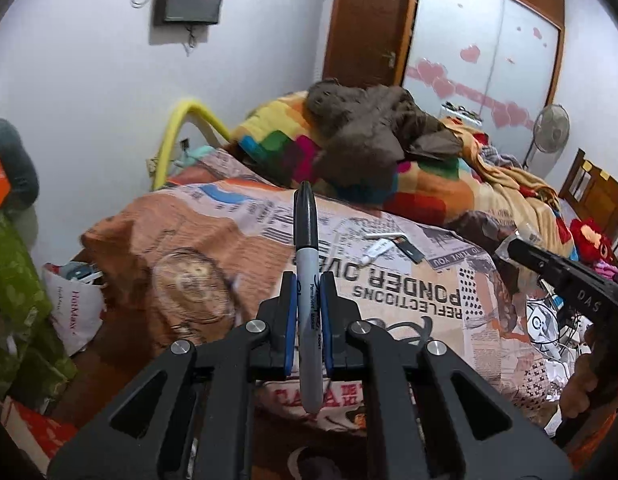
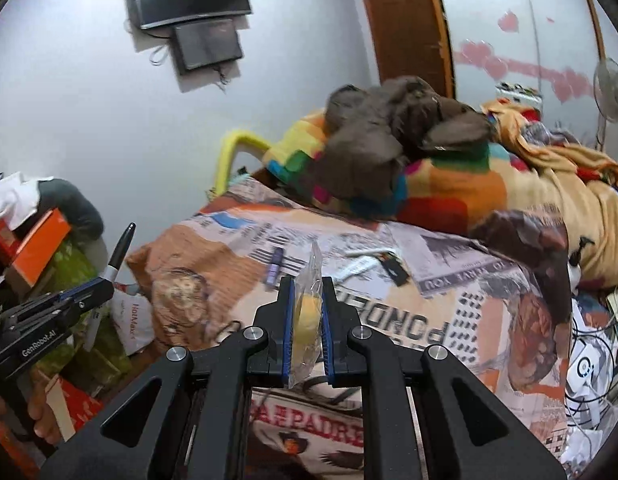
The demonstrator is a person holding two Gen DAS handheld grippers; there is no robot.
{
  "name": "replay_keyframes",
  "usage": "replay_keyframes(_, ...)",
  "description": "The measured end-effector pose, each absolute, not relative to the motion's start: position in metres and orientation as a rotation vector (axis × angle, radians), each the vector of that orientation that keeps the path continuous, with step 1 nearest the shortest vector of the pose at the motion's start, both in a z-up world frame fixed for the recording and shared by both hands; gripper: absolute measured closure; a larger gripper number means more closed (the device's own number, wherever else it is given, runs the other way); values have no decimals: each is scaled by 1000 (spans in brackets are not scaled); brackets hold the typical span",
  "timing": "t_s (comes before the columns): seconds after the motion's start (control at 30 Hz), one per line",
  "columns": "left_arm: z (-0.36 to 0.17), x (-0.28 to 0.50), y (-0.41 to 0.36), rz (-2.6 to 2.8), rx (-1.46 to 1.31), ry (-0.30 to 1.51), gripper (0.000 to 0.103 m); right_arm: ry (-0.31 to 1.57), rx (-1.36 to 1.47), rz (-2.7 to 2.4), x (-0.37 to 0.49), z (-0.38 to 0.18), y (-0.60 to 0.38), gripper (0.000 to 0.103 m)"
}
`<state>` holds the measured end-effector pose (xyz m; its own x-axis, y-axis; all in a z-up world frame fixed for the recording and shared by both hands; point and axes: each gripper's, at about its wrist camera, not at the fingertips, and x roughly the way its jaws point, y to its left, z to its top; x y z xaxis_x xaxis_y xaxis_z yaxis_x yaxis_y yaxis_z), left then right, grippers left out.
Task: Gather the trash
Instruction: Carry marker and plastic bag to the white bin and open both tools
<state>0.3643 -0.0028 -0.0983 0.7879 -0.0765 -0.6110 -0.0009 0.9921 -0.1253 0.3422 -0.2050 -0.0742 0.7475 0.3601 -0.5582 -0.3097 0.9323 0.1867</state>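
- Left gripper (image 1: pixel 307 280) clamped on a black-capped permanent marker (image 1: pixel 307 248), cap pointing away over the bed (image 1: pixel 389 288), barrel pinched between the blue pads.
- Right gripper (image 2: pixel 307 284) closed on a clear plastic wrapper (image 2: pixel 309 312) with something pale yellow inside, top of the wrapper sticking up past the fingertips.
- Both raised above the near end of the bed, over the newspaper-print bedcover (image 2: pixel 449 280).
- Lying on the bedcover near the middle: a small white tube (image 1: pixel 376 249), a white stick (image 1: pixel 383 236), a dark flat card (image 1: pixel 411 251); in the right wrist view also a small purple item (image 2: pixel 275 269).
- Piled at the bed's far end: a multicoloured blanket (image 1: pixel 277 136) topped by a brown garment (image 1: pixel 369 128).
- On the floor by the bed's left edge, a white bag (image 1: pixel 75 308) with red lettering.
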Motion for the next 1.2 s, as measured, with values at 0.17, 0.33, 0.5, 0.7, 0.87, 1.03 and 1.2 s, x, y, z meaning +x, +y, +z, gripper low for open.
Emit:
replay_keyframes(0.17, -85, 330, 35, 13, -145, 630, 93, 609, 57, 433, 323, -62, -168, 92)
replay_keyframes(0.33, -81, 294, 76, 74, -171, 610, 93, 605, 25, 512, 307, -58, -122, 92)
replay_keyframes(0.5, -84, 256, 120, 147, -199, 606, 93, 606, -41, 605, 287, -60, -71, 92)
replay_keyframes(0.7, -97, 216, 167, 227, -233, 619, 93, 621, -102, 727, 265, -69, -12, 92)
replay_keyframes(0.87, -116, 184, 202, 299, -264, 649, 93, 652, -160, 822, 246, -85, 35, 92)
replay_keyframes(1.03, -142, 158, 234, 357, -318, 688, 93, 698, -214, 890, 229, -104, 72, 92)
replay_keyframes(1.2, -171, 139, 259, 395, -366, 727, 93, 747, -258, 937, 217, -125, 97, 92)
